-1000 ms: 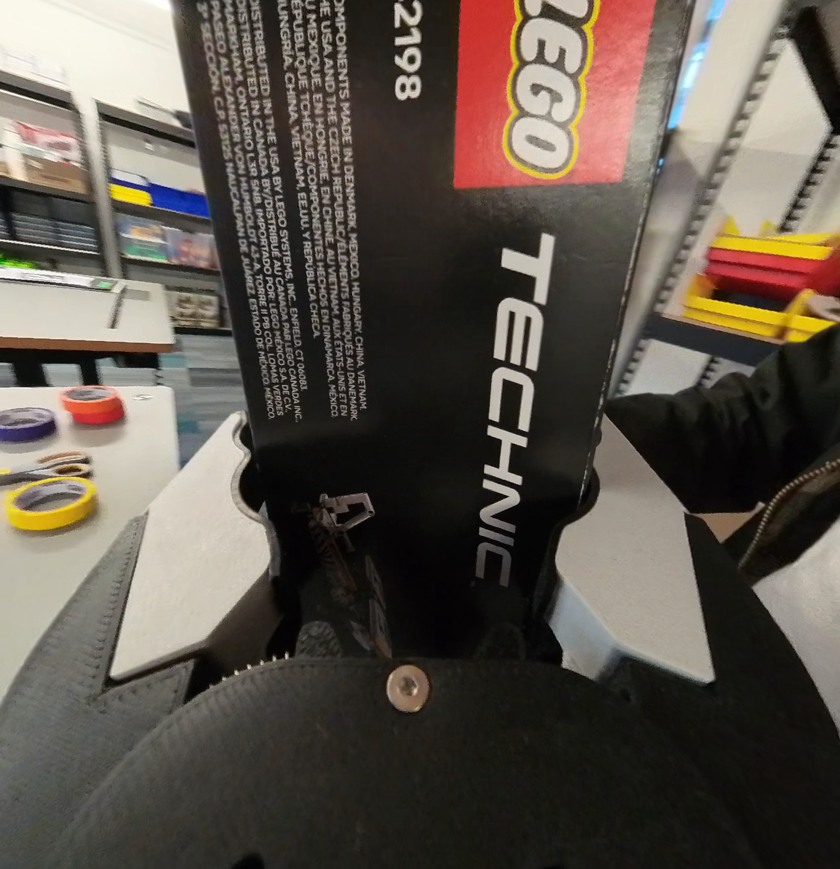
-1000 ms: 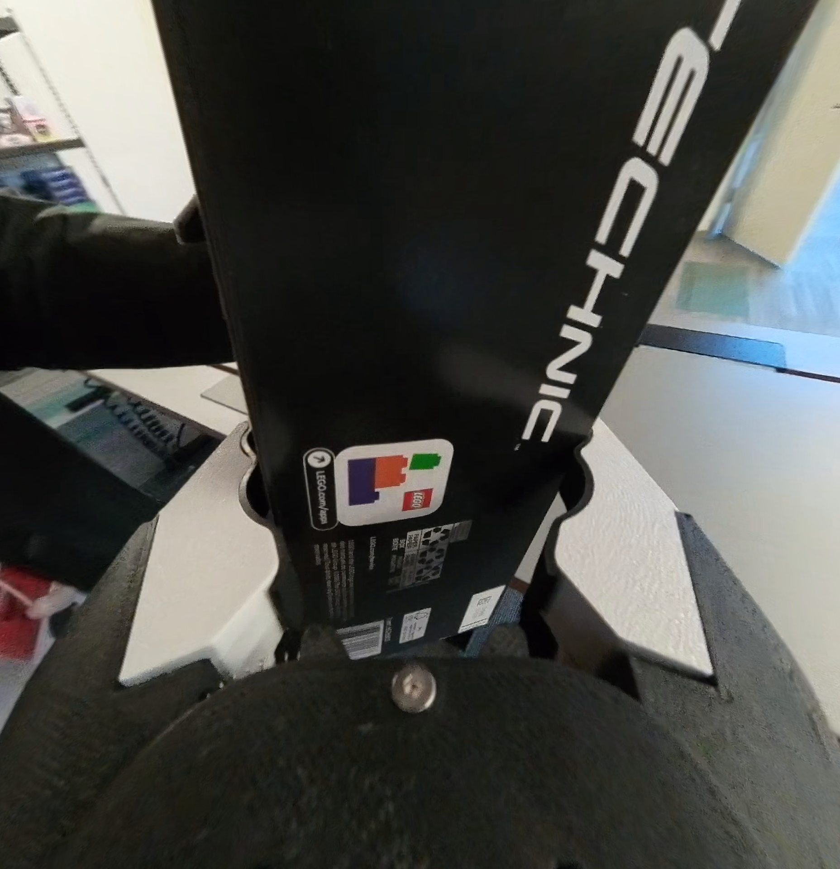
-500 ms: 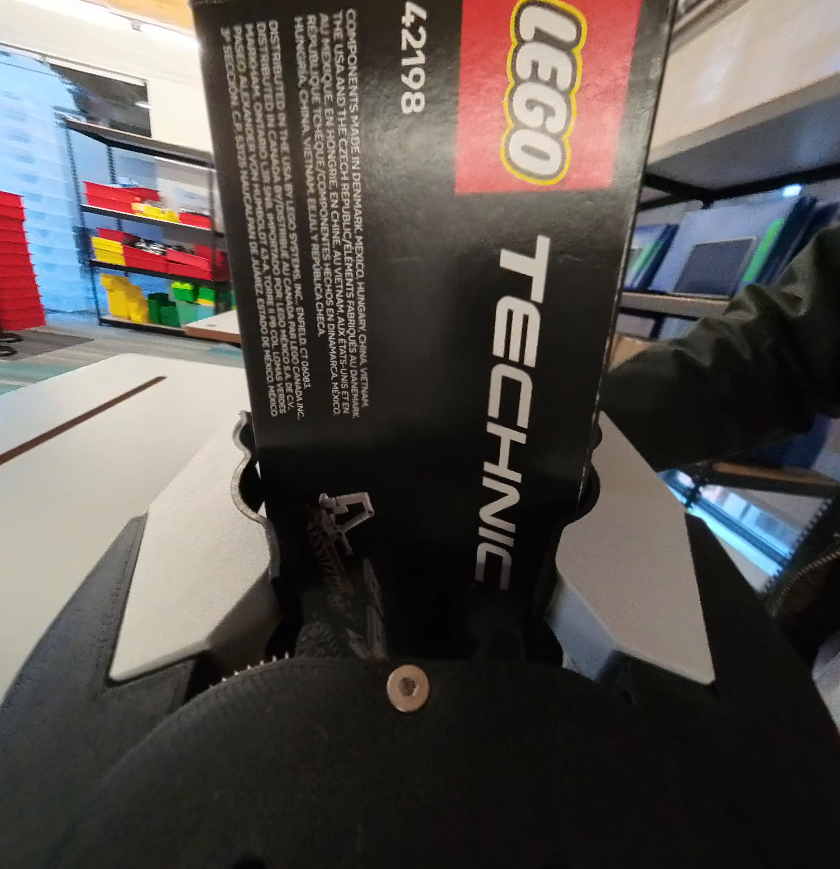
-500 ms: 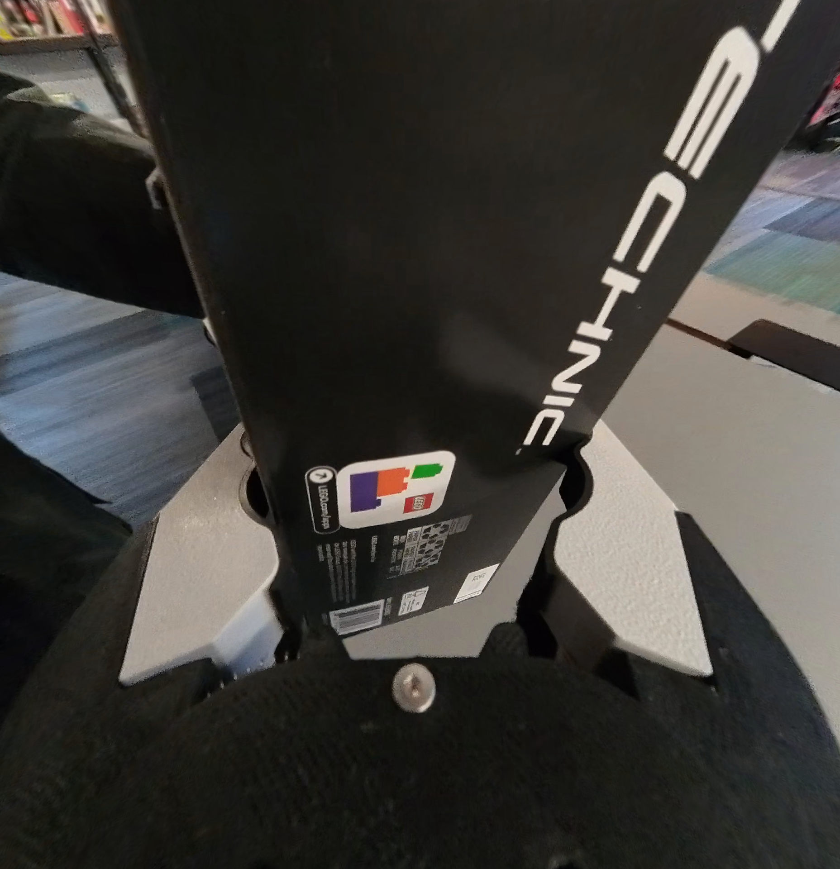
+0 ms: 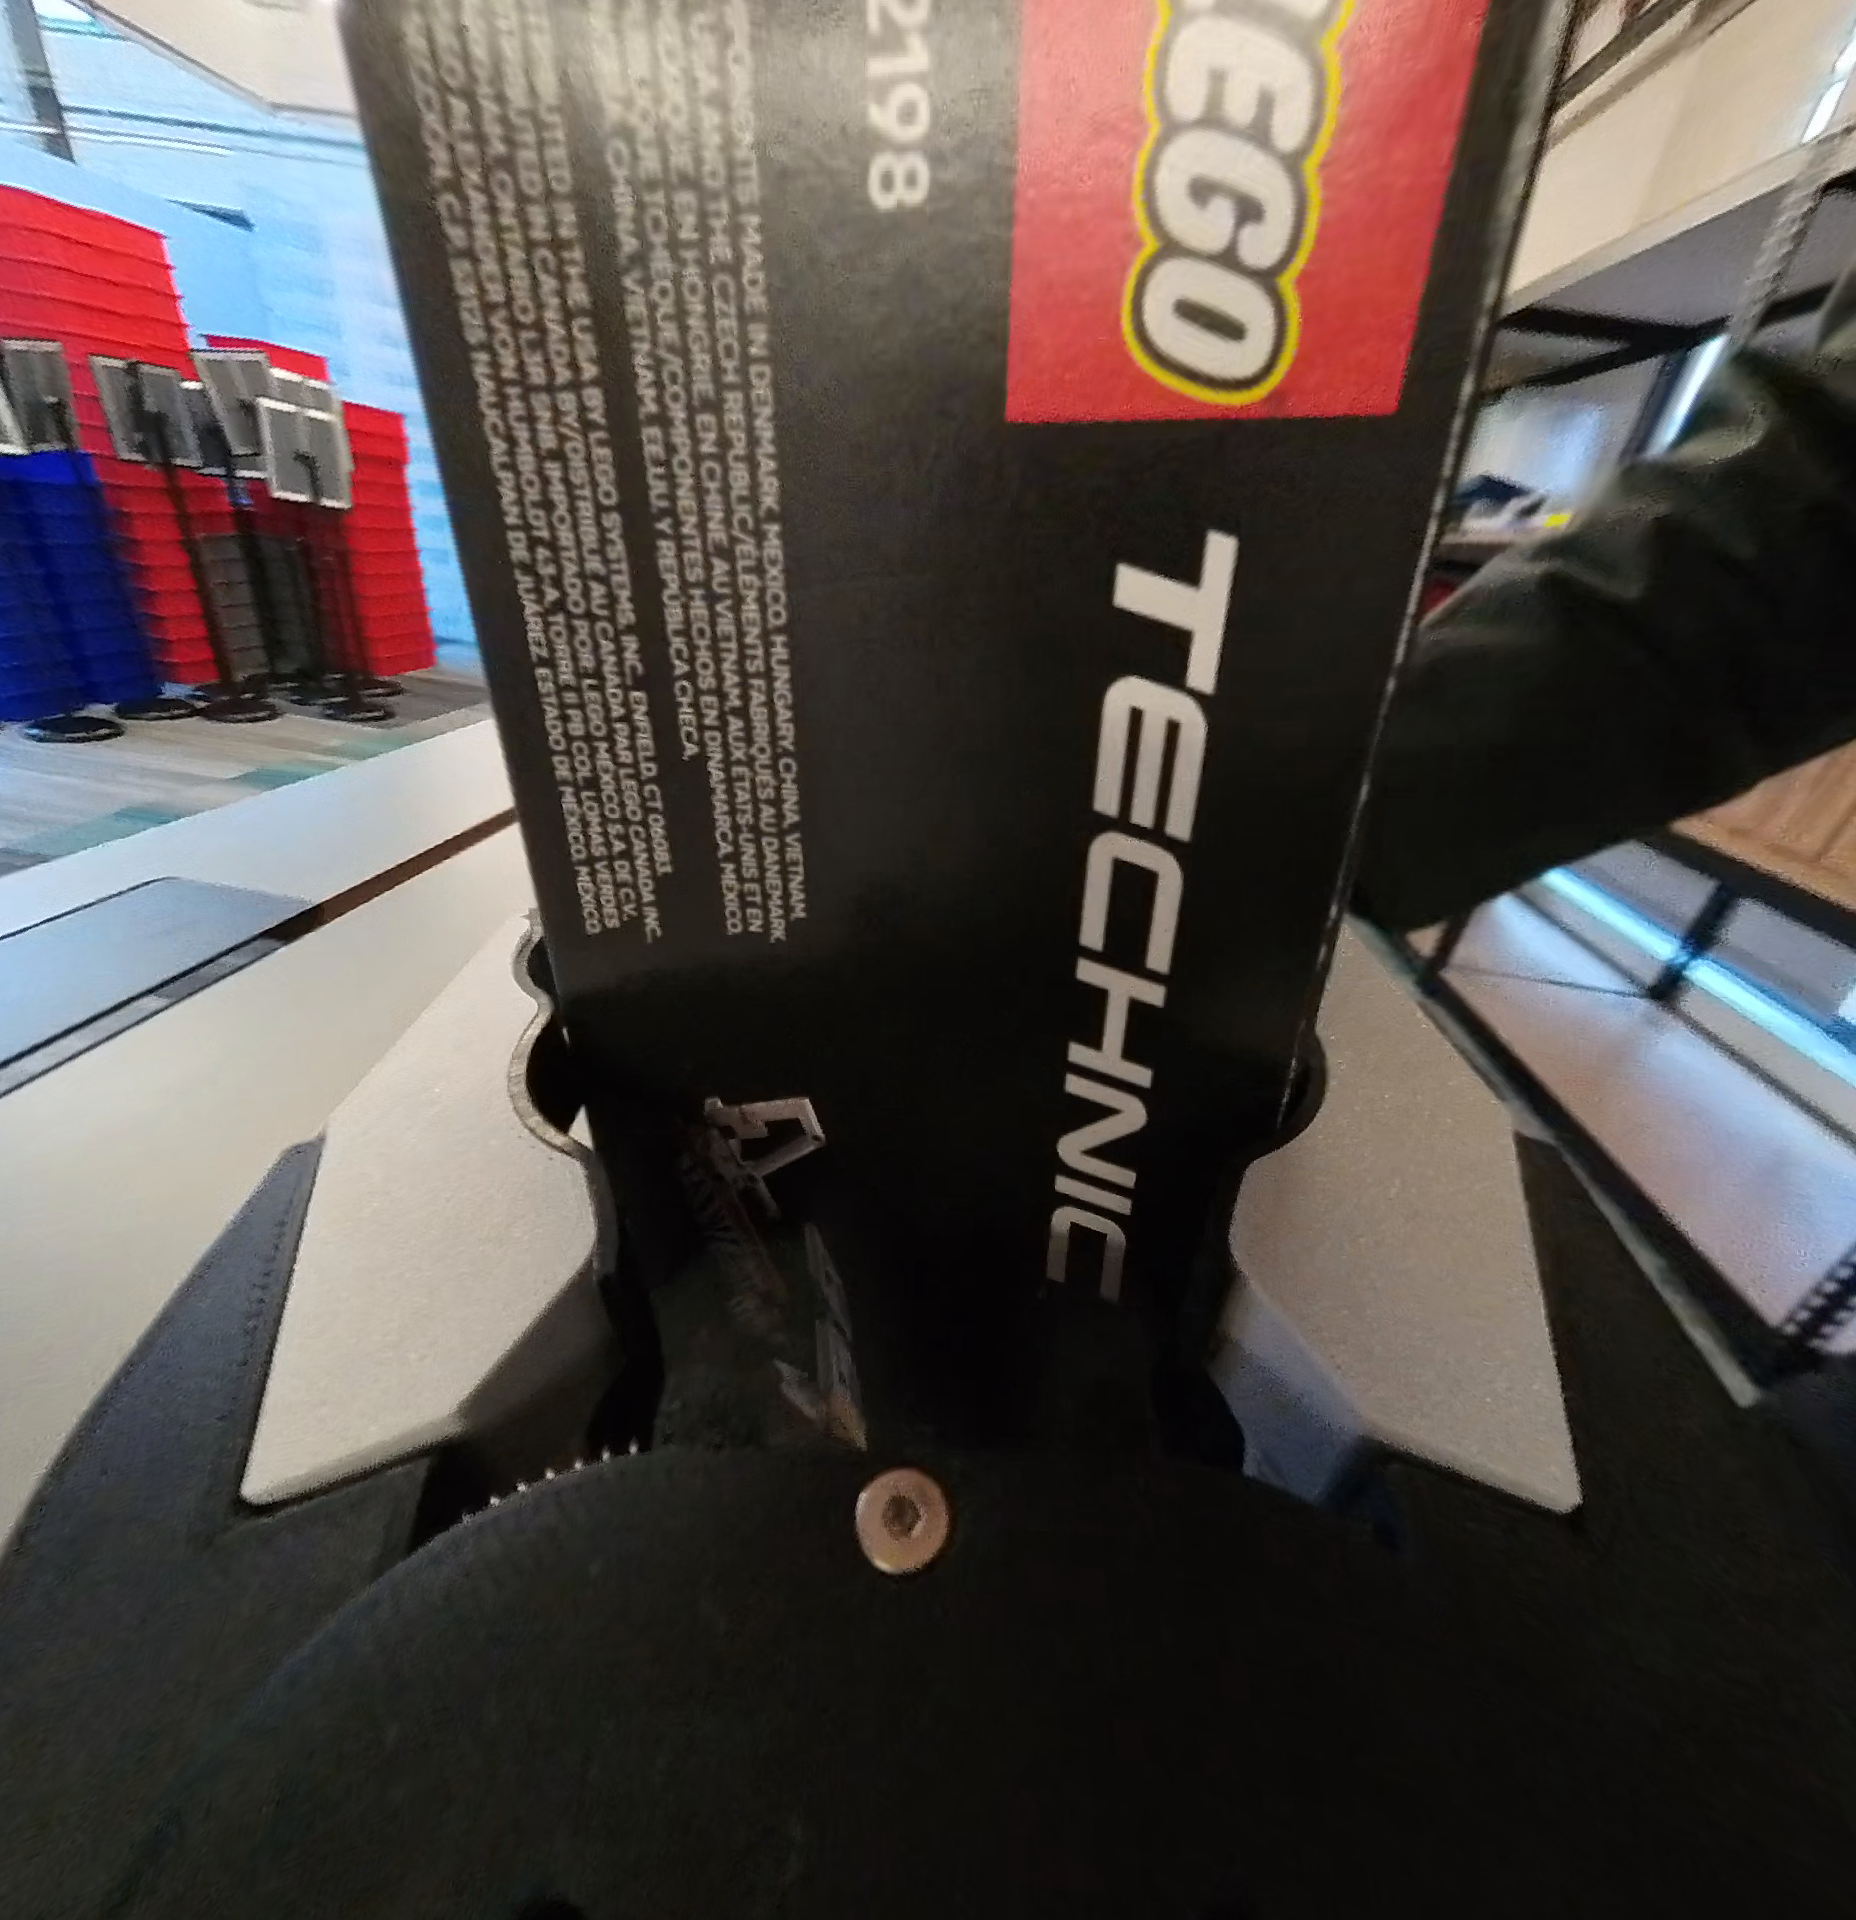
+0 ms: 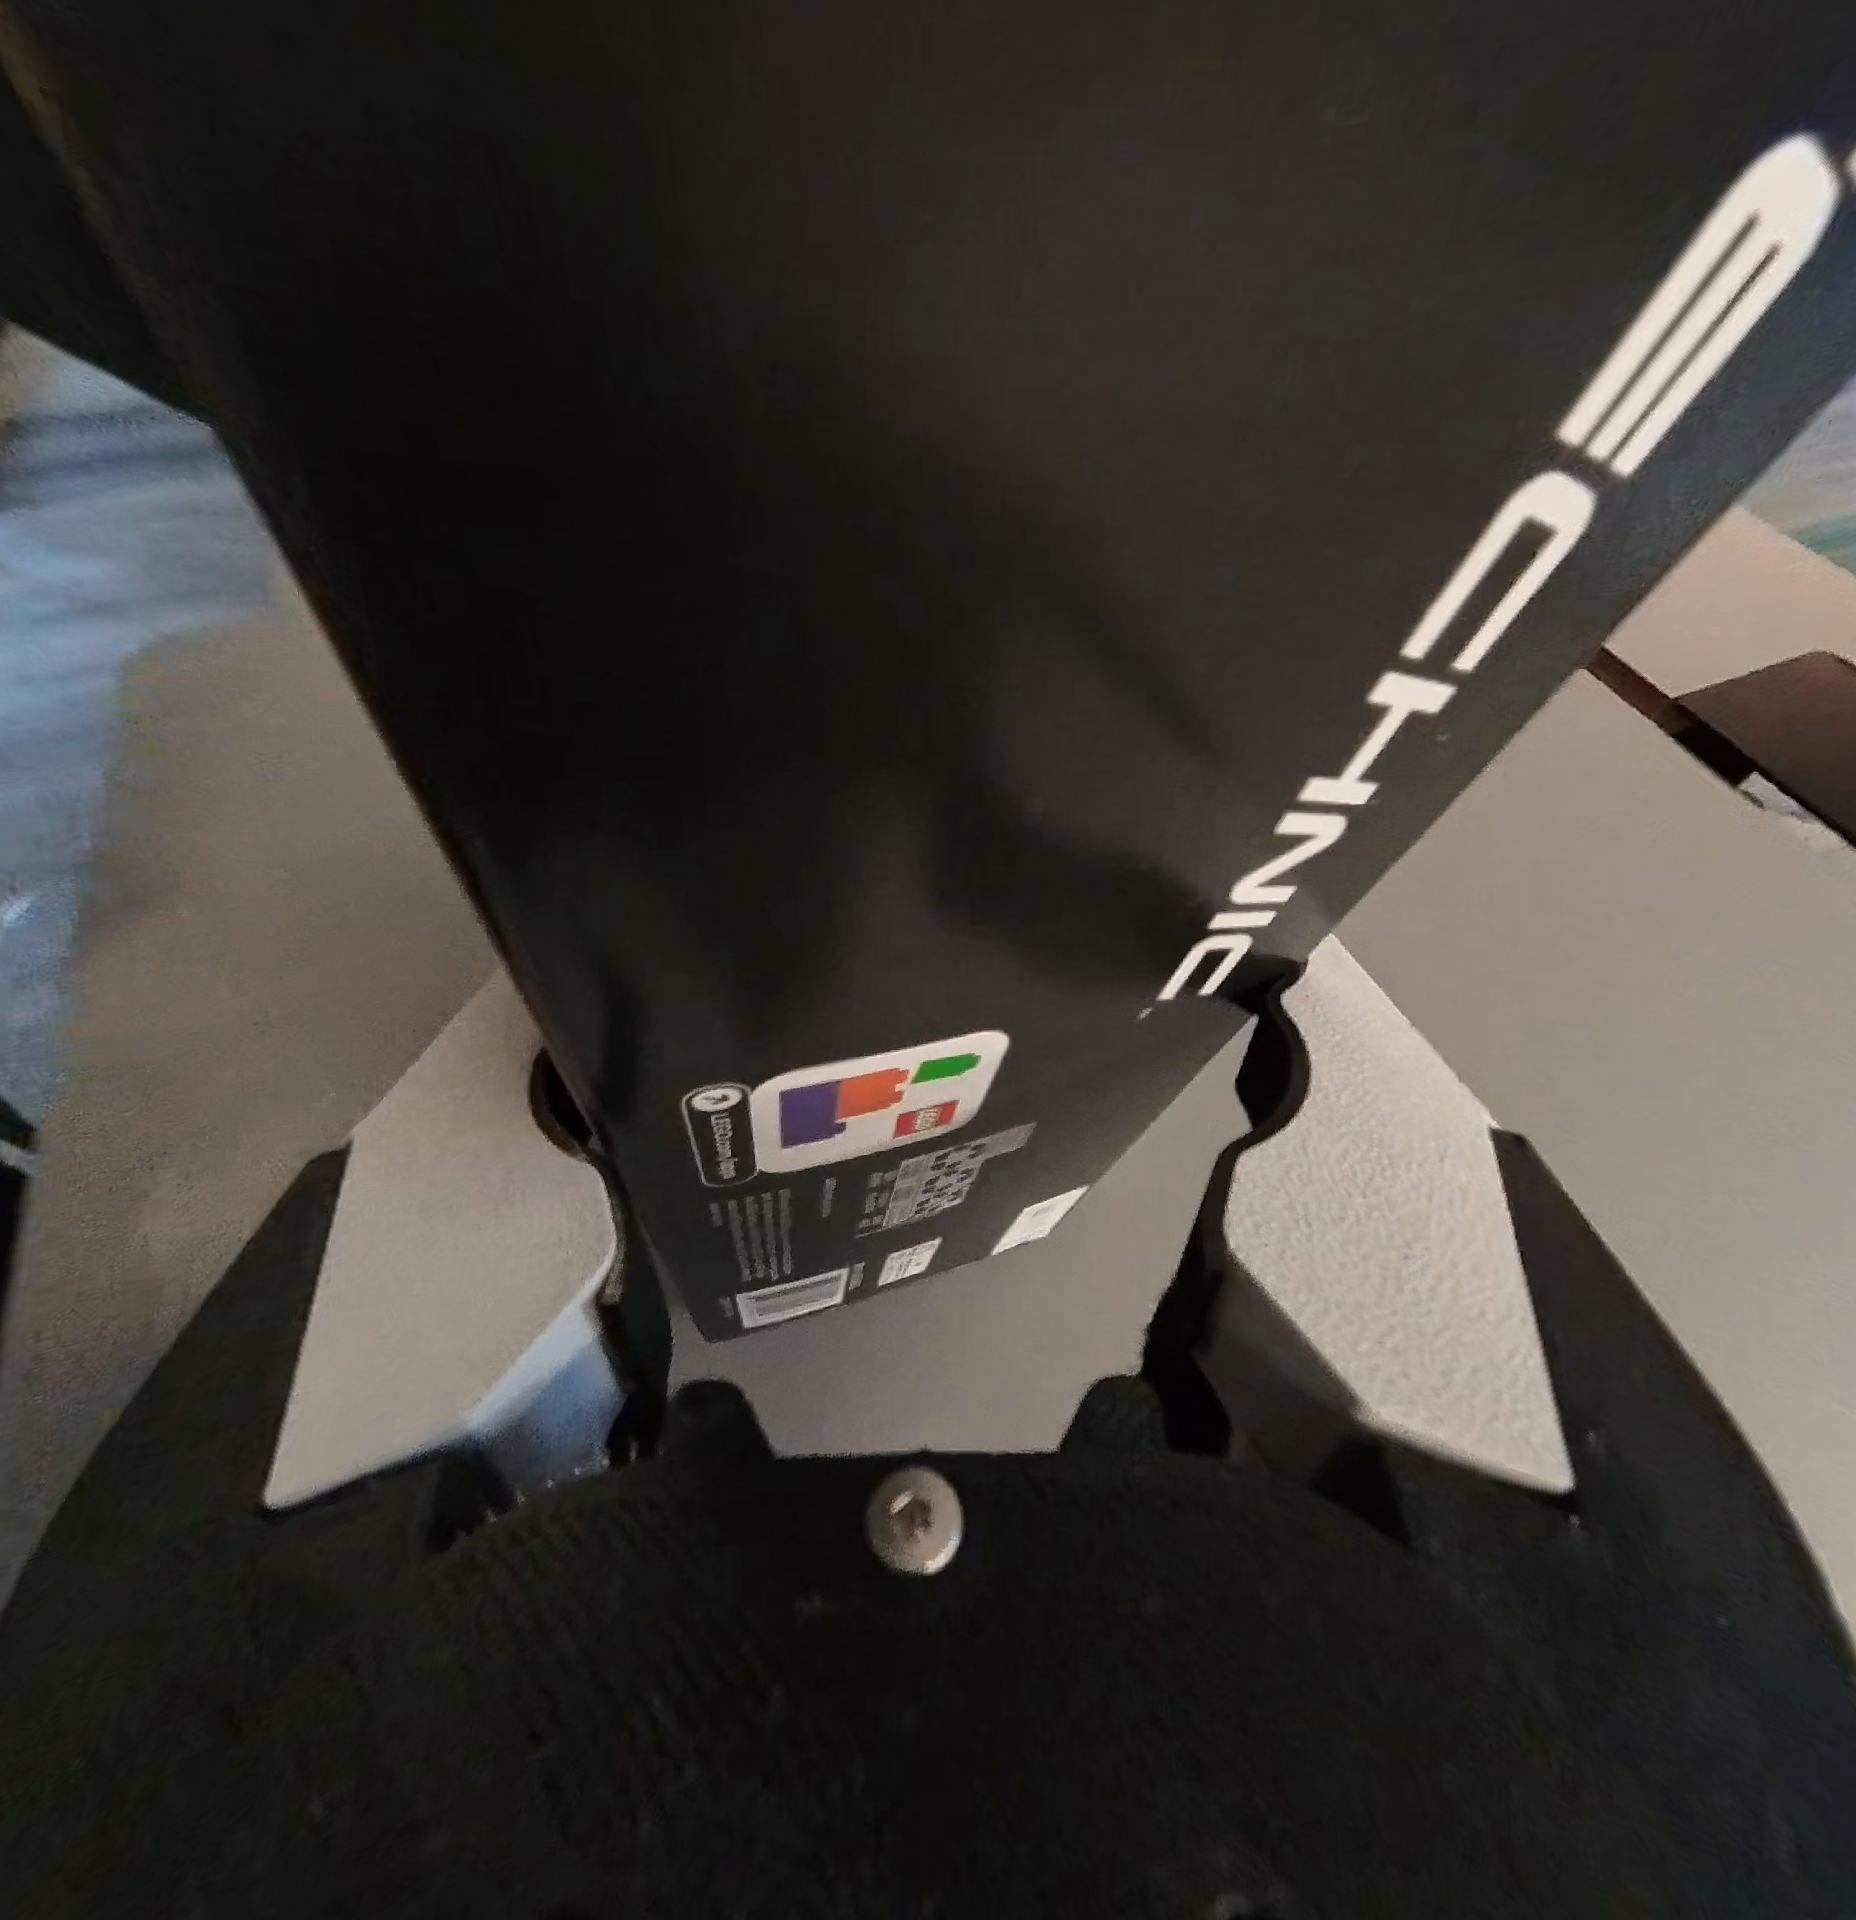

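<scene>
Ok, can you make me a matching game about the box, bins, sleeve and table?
1 black box
2 red bins
3 dark sleeve
4 grey table

A stacked far off, beside blue bins
B pinched by left tongs and right tongs
C right of the box, left wrist view
D flat, below the box

Pairs: 1-B, 2-A, 3-C, 4-D

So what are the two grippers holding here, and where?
Both grip one flat black cardboard box: left gripper and right gripper each clamp opposite narrow ends.
</scene>
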